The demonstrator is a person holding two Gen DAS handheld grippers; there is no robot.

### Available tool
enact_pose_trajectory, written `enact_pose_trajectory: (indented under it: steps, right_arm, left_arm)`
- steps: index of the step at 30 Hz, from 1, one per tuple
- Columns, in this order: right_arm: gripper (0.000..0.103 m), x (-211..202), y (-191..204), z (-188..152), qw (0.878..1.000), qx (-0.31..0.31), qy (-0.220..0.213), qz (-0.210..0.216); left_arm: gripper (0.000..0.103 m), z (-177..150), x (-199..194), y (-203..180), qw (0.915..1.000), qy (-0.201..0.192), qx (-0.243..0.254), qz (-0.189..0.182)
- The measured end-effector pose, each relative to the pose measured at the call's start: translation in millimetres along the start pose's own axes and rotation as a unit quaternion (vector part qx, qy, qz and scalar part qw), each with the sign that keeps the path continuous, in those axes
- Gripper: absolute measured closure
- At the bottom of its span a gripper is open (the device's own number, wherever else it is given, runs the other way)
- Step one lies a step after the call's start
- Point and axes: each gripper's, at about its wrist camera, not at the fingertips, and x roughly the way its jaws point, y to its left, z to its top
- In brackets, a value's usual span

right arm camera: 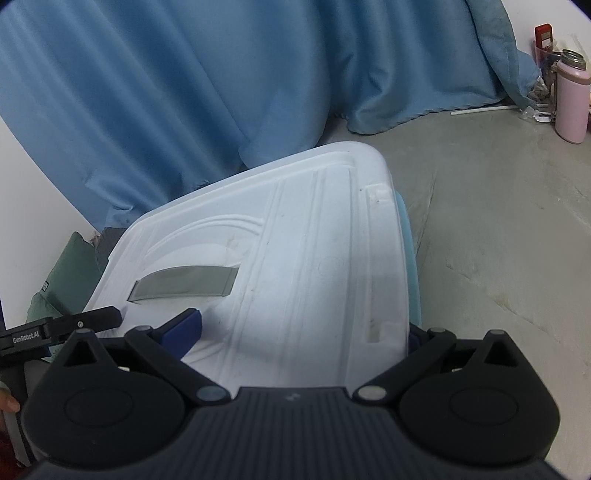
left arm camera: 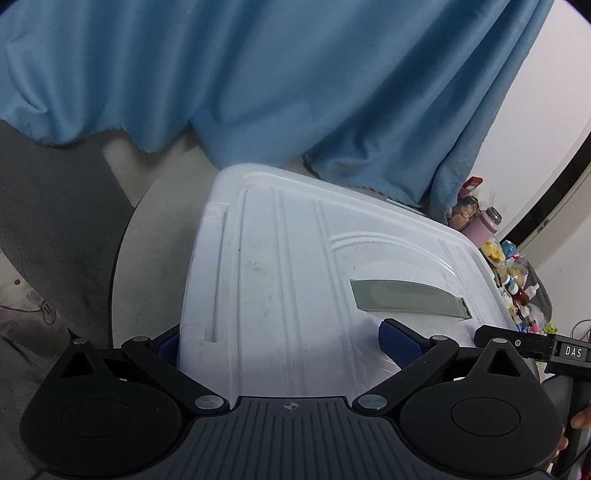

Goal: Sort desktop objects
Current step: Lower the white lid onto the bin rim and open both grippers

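A white ribbed plastic lid point(left arm camera: 295, 266) with a grey handle inset point(left arm camera: 406, 299) fills the middle of both views; it also shows in the right wrist view point(right arm camera: 295, 258). My left gripper point(left arm camera: 280, 343) is spread wide, one blue pad point(left arm camera: 399, 343) lying on top of the lid and the other at its left edge. My right gripper point(right arm camera: 303, 332) is spread the same way, one blue pad point(right arm camera: 184, 328) on the lid and the other at its right edge, over a light blue box wall point(right arm camera: 410, 251). How firmly either grips is unclear.
A blue cloth point(left arm camera: 258, 74) hangs behind the lid. A pink bottle point(right arm camera: 570, 103) and a red-topped item point(right arm camera: 543, 35) stand at the far right on the grey tabletop point(right arm camera: 498, 221). Several small colourful objects point(left arm camera: 517, 288) lie to the right. The round table edge point(left arm camera: 114, 266) is on the left.
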Motion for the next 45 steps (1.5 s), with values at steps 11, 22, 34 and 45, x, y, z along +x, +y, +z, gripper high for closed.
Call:
enact_pose_trajectory:
  steps: [11, 22, 34, 45]
  right_arm:
    - [0.002, -34.3, -13.3, 8.7, 0.998, 0.014, -0.024, -0.052]
    - [0.002, -39.5, -19.7, 4.6, 0.997, -0.006, -0.01, -0.079]
    - [0.002, -35.8, -15.2, -0.4, 0.994, -0.027, 0.0, -0.106]
    - [0.008, -20.3, -13.1, -7.1, 0.991, -0.045, 0.027, -0.127]
  left_arm:
    - [0.001, 0.9, 1.2, 17.7, 0.9997, 0.009, -0.014, 0.017]
    - [0.0, 6.8, -1.9, 9.0, 0.9978, 0.023, 0.017, 0.06]
    - [0.0, 14.6, 3.2, -2.3, 0.9946, 0.037, 0.042, 0.088]
    - [0.0, 10.4, 20.8, 0.2, 0.9928, 0.067, 0.035, 0.092]
